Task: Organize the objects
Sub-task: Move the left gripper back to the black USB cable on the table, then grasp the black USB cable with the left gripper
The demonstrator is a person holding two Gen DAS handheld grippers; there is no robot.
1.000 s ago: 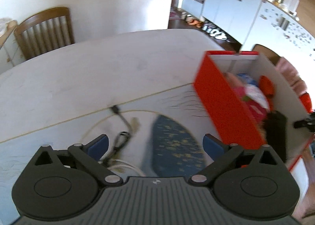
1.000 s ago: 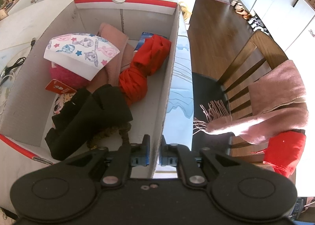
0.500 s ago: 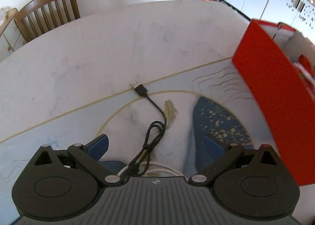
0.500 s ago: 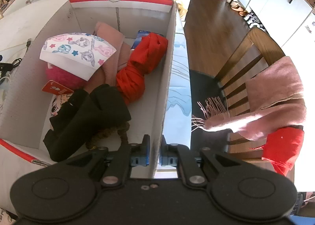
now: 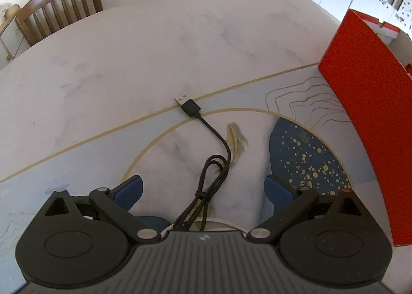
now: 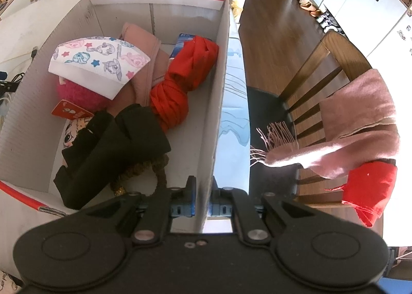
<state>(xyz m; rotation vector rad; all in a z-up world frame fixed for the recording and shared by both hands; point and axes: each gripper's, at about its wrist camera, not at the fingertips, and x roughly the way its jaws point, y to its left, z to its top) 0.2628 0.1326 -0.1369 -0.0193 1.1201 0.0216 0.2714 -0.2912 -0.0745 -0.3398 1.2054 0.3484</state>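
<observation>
Kitchen-dining room, round marbled table (image 5: 159,44) with blue-and-gold pattern, wooden chairs around it. Red-and-white cardboard box (image 6: 159,11) sits on the table, already part-filled: red cloth bundle (image 6: 185,80), black fabric (image 6: 110,150), pony-print piece (image 6: 100,62), pink items under it.

Right gripper (image 6: 202,201): jaws nearly shut, clamped on the box's side wall, looks like it's steadying the box.

Left gripper (image 5: 203,191): jaws wide and closing, black USB cable (image 5: 213,168) lying loose between them on the table, pads not on it yet. Plug end points away, coiled part sits just under the gripper body.

Step in hand, my read: pick up the cable. Next: drop onto the bundled section, close, carry over the red box wall (image 5: 365,103). Risk: thin cable slipping or the loose end dragging. A white item under the gripper is mostly hidden.
</observation>
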